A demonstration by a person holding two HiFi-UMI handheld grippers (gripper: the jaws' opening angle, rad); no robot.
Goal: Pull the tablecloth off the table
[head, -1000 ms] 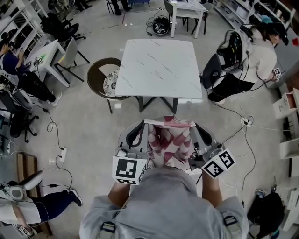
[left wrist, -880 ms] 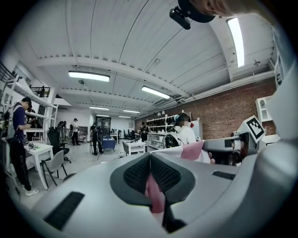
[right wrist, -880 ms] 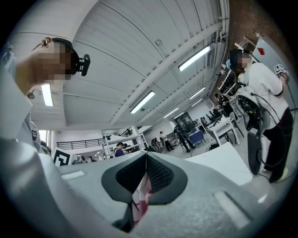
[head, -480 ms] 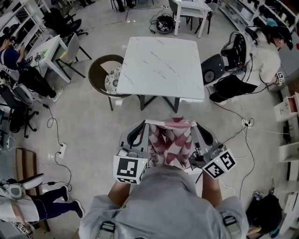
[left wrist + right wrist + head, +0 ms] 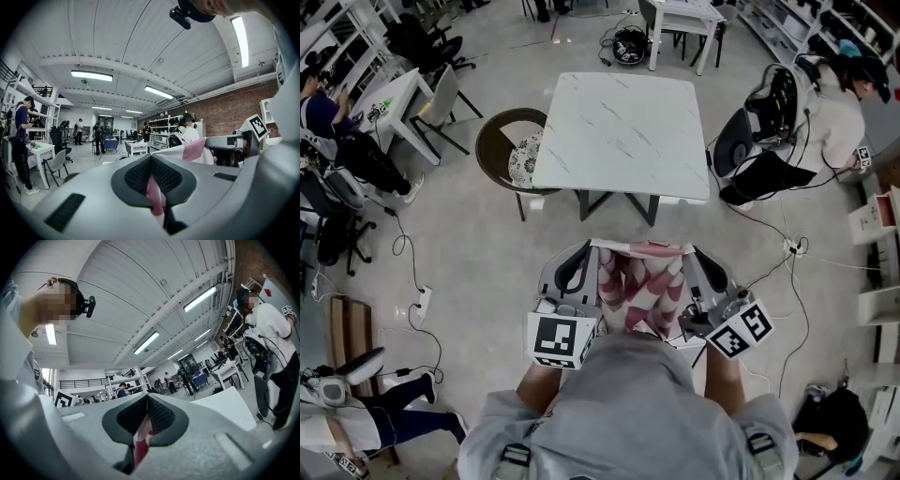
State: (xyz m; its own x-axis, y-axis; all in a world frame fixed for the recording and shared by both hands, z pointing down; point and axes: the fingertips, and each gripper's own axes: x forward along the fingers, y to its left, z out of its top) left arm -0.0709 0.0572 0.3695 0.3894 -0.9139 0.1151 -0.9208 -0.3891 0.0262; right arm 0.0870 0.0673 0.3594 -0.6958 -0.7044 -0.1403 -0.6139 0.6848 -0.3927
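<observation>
Tablecloth: white ground, pink and dark-red leaf-like shapes.
Table: white marble-look top, thin grey veins; dark legs.
Left gripper, right gripper: pale grey shells; pads black, fine mesh texture.
Marker cubes: black squares on white.
Chair: dark brown; cushion white with dark print.
Floor: light grey.
Person's top: grey.
Brick wall: reddish brown.

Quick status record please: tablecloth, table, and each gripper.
tablecloth: pink and white, off the table, held up between the two grippers
table: white marbled top, bare, a short way ahead
left gripper: jaws shut on the tablecloth's edge
right gripper: jaws shut on the tablecloth's edge
</observation>
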